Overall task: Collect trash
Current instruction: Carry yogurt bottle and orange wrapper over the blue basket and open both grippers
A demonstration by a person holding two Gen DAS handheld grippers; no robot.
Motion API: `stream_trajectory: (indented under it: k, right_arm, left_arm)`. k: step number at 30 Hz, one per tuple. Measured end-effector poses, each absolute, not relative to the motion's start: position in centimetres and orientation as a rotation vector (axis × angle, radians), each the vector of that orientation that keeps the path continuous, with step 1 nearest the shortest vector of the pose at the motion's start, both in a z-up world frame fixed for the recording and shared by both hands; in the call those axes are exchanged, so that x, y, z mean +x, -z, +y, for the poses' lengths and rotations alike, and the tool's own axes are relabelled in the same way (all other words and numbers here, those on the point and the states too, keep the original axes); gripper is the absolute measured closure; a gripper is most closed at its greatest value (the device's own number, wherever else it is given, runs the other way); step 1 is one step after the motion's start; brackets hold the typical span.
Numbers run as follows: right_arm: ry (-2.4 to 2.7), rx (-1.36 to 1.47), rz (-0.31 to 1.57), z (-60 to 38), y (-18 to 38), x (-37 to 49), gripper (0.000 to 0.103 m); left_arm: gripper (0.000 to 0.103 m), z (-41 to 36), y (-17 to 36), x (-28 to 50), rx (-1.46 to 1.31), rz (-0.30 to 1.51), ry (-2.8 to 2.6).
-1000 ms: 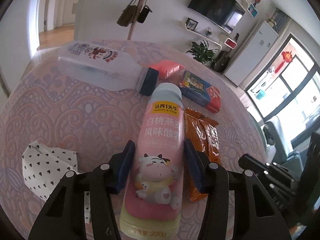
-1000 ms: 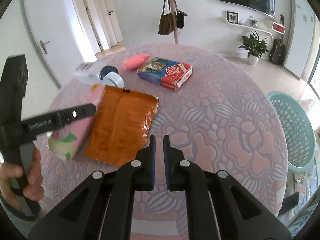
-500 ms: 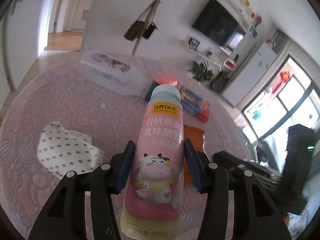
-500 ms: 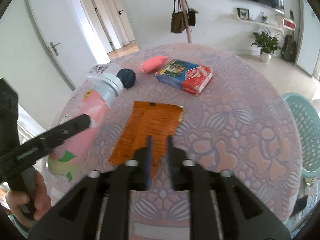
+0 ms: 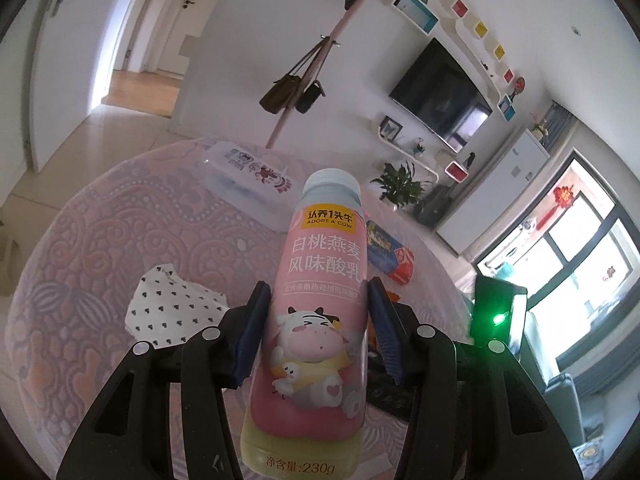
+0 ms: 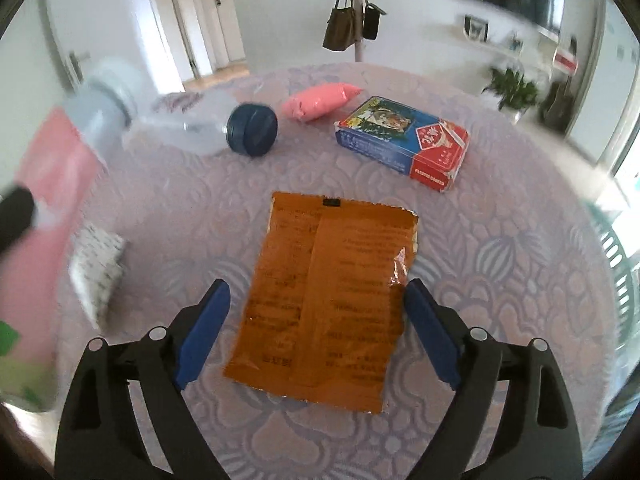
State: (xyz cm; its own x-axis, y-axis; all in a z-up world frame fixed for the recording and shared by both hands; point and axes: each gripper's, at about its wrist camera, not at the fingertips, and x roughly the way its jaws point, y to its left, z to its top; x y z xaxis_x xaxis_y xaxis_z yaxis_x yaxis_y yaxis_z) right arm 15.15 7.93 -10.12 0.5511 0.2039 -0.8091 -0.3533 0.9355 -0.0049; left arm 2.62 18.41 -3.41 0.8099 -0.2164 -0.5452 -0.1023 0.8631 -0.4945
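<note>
My left gripper (image 5: 318, 330) is shut on a pink yogurt bottle (image 5: 320, 300) and holds it lifted above the table; the bottle shows blurred at the left of the right wrist view (image 6: 52, 184). My right gripper (image 6: 316, 328) is open, its fingers either side of a flat orange snack wrapper (image 6: 332, 292) lying on the pink patterned tablecloth (image 6: 480, 280). A clear plastic bottle with a dark blue cap (image 6: 252, 130), a pink packet (image 6: 320, 100), a blue and red box (image 6: 404, 140) and a dotted paper scrap (image 6: 96, 268) lie on the table.
The clear bottle (image 5: 248, 184), dotted paper (image 5: 172, 308) and box (image 5: 388, 256) also show in the left wrist view. A green basket's rim (image 6: 616, 264) is past the table's right edge. A coat stand (image 6: 352, 12) stands behind the table.
My left gripper has lifted the pink bottle up off the table. My right gripper has opened wide and moved forward over the orange wrapper.
</note>
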Motion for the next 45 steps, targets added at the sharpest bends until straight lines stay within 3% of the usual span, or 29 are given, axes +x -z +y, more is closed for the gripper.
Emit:
stream_trajectory:
  k: [2, 3, 5, 11, 32, 45]
  right_arm:
    - [-0.33, -0.195, 0.917, 8.0, 10.0, 14.9, 0.039]
    - [-0.34, -0.193, 0.916, 7.7, 9.8, 14.7, 0.041]
    - [-0.343, -0.182, 0.915, 7.1, 9.7, 14.5, 0.055]
    - [-0.39, -0.075, 0.908, 3.4, 9.1, 14.0, 0.072]
    - [-0.175, 0.097, 0.638, -12.7, -0.3, 15.0, 0.073]
    - [0.025, 0.205, 0.672, -24.2, 2.6, 18.6, 0.073]
  left_arm:
    - [0.055, 18.2, 3.3, 2.6, -0.53, 0.632, 0.07]
    - [0.055, 18.4, 3.3, 2.5, -0.529, 0.631, 0.072]
    - [0.055, 18.3, 3.1, 2.5, -0.529, 0.628, 0.078]
    - [0.055, 17.2, 2.7, 3.2, -0.515, 0.628, 0.098]
    - [0.055, 5.3, -1.3, 8.9, -0.405, 0.591, 0.318]
    - [0.055, -5.6, -0.4, 16.5, -0.323, 0.659, 0.483]
